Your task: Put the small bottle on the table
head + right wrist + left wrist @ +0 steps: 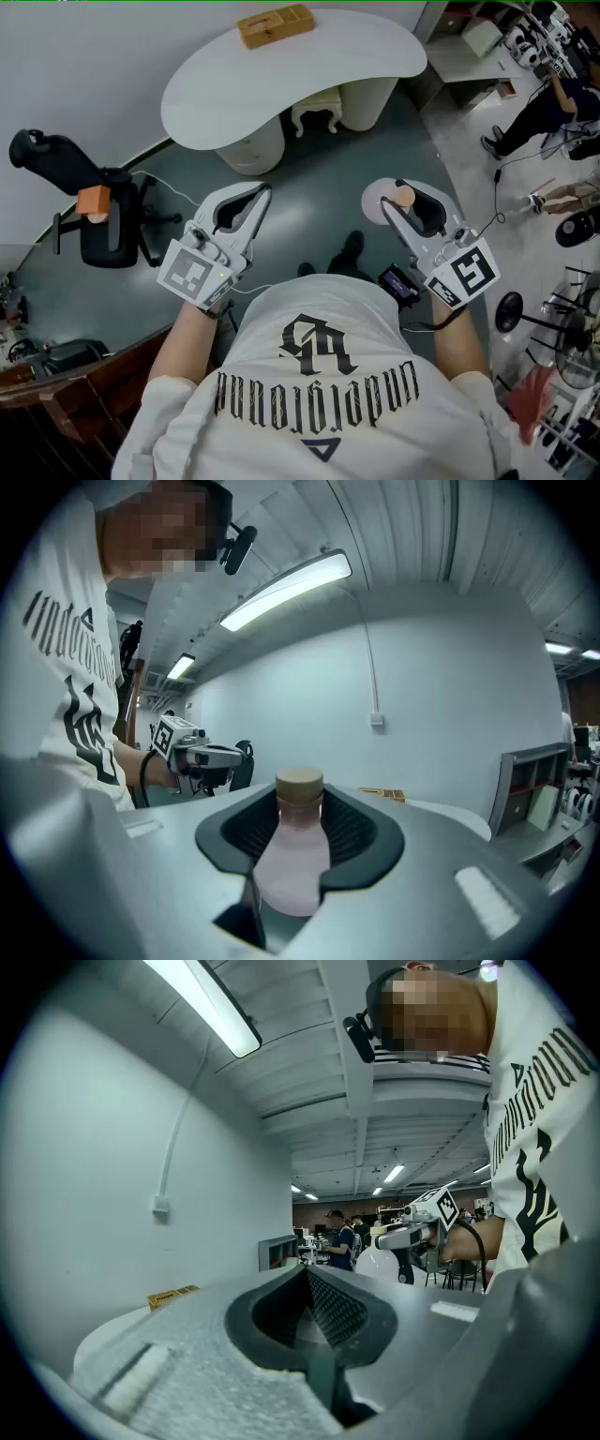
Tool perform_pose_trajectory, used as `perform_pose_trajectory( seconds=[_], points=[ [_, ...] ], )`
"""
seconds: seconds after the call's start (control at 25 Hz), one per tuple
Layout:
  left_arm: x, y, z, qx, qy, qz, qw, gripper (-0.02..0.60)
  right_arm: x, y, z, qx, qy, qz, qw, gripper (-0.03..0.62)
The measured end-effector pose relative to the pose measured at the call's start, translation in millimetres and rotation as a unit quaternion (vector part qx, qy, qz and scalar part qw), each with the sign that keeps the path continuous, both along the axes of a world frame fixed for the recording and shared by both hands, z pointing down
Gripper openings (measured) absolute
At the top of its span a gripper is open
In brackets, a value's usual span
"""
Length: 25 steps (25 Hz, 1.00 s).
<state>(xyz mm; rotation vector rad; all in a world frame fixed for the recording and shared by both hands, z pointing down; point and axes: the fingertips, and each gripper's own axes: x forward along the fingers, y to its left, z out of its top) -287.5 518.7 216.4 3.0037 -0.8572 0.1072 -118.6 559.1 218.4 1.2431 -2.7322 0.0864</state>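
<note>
A small pink bottle (292, 860) with a tan cap sits upright between the dark pads of my right gripper (302, 829), which is shut on its body. From the head view the bottle (401, 196) pokes out of the right gripper (401, 204), held in the air over the floor. My left gripper (246, 208) hangs level with it to the left, jaws together and nothing in the hollow (309, 1312) between its pads. The white curved table (319, 70) stands ahead of both grippers, some way off.
A flat wooden box (275, 25) lies at the table's far edge. A black office chair (98, 202) with an orange object on it stands at the left. Desks, stands and a person (548, 108) fill the right side. Dark floor (319, 178) lies between me and the table.
</note>
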Motion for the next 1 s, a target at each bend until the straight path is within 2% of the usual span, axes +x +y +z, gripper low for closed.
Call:
perform_pose_trajectory(
  seconds=[0.24, 0.56, 1.0],
  points=[
    [7, 3, 5, -0.007, 0.001, 0.004, 1.0000, 0.008, 4, 3, 5, -0.003, -0.005, 0.002, 1.000, 0.140],
    [30, -18, 10, -0.015, 0.002, 0.005, 0.9999, 0.008, 23, -16, 8, -0.008, -0.009, -0.001, 1.000, 0.140],
    [104, -76, 19, -0.023, 0.004, 0.004, 0.9997, 0.008, 92, -74, 12, -0.009, -0.006, -0.004, 1.000, 0.140]
  ],
)
